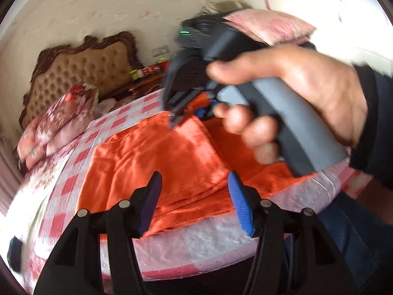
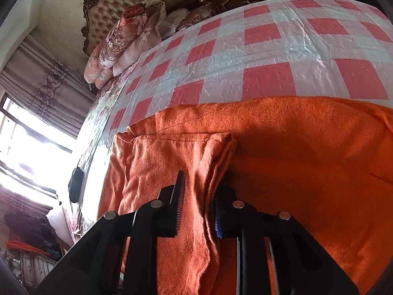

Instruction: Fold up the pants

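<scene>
Checkered bed cover [image 2: 270, 49] beyond the orange pants [image 2: 307, 147] lies bare; pillows [image 2: 122, 39] apparently block the headboard end.

The left wrist camera sits just behind its own jaws and looks down at a slant across the bed [image 1: 172, 253], with the orange pants [image 1: 157, 157] at centre and the tufted headboard [image 1: 81, 73] far off at ten o'clock. The right gripper [image 1: 181, 118], in a hand [image 1: 294, 98], fills its two o'clock side, so this view faces the other camera's rig. The right wrist camera looks more steeply down and hangs much closer to the pants [image 2: 294, 162], the headboard [image 2: 137, 0] at eleven o'clock. Both views share the pants, checked bed cover [image 2: 270, 56], pillows [image 2: 127, 36] and headboard.
</scene>
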